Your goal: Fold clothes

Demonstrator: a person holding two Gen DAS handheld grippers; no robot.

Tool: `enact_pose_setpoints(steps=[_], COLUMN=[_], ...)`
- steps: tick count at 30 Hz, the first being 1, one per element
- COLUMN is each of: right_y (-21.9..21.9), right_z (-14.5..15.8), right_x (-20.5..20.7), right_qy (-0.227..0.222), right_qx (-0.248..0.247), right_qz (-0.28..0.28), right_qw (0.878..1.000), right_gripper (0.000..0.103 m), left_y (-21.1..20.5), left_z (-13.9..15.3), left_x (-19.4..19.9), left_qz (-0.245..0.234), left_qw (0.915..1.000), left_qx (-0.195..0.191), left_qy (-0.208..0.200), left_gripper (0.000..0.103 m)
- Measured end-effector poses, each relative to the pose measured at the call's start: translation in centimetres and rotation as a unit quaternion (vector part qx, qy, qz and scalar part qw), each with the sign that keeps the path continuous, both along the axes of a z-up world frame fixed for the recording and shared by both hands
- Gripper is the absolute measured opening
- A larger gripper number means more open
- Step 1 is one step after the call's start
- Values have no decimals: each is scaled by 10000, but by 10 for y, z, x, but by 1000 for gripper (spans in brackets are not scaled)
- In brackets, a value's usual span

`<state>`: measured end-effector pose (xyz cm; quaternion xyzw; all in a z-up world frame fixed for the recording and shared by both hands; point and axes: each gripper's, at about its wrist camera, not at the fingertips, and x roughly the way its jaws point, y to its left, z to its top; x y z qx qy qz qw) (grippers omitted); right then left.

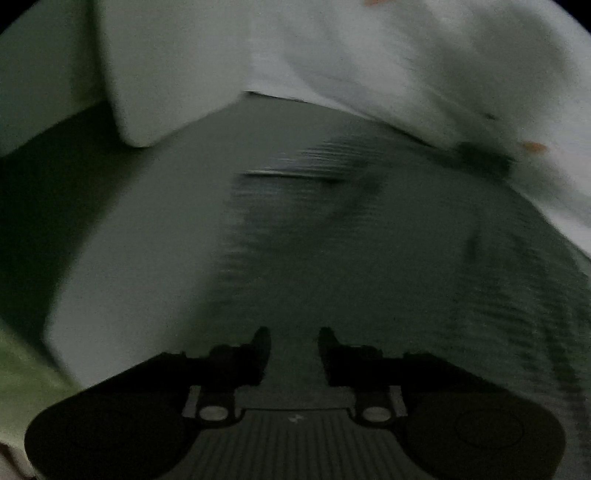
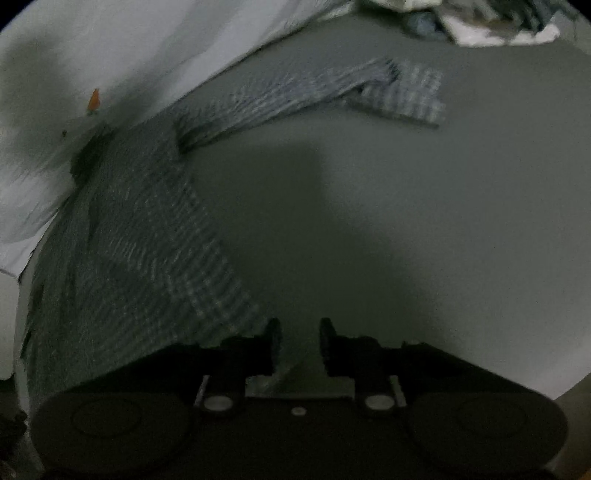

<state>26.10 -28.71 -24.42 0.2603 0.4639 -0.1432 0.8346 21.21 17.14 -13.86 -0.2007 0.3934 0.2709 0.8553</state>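
Shirt (image 2: 140,229) lies spread, one sleeve (image 2: 332,92) flung out, unfolded; left claw (image 1: 294,341) and right claw (image 2: 297,332) parted, seemingly empty.

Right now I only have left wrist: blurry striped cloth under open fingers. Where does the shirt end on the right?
Observer: The plaid shirt ends beside the right gripper; its hem corner lies by the left fingertip.
Operator: Sleeve?
Observer: One sleeve stretches away across the grey surface, cuff folded back.
Operator: Right gripper holding anything?
Observer: No, its fingers are apart, with nothing between them.
Operator: Other clothes?
Observer: A crumpled pile sits at the far edge.
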Motion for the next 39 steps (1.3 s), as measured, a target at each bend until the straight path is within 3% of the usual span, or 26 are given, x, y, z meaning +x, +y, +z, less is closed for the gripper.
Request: enact_pose_setpoints(steps=[3,6,10,17,20,24,25,27,32,34,39], right_y=[-10,-23,-49,-98,-124,-157,-165,-176,-198,-203,-210], right_z=[5,7,6,4,-1,-6,-8,-12,-23,-26,-28], right_x=[-1,-2,2,31,47,65,70,78,87,93,108], right_qy=[-22,-62,-211,-455,-554,-621,-617,-612,-788,-871,-983], right_qx=[-106,-196,-175,-296,-296,-273,-269,-319,-128,-31,-63], right_qz=[-81,-240,-528,-791,-912,-1077,-1087,-1089,-1223,-1238,-1214], right_qw=[9999,9995,9982,9954,9938,9919,9918,9917,9893,9885,9877], right_gripper=[33,37,37,38,39,41,41,43,53,54,64], left_y=[-29,-62,-98,-127,-131,-136,-139,-148,-182,-181,-182], left_z=[-7,-14,-27,-38,-54,-58,-58,-62,-65,-63,-61], left_x=[36,66,110,170,189,201,202,204,211,212,213], left_qz=[-532,-1161,-1870,-2134,-1933,-1805,-1896,-2233,-2734,-2592,-2578], left_qw=[9984,9921,9799,9737,9774,9804,9789,9728,9574,9615,9608], left_qx=[-213,-468,-653,-800,-857,-781,-766,-607,380,271,275], left_qy=[30,109,259,32,31,-54,-42,102,845,875,980], left_gripper=[51,67,68,72,72,87,96,103,103,103,103])
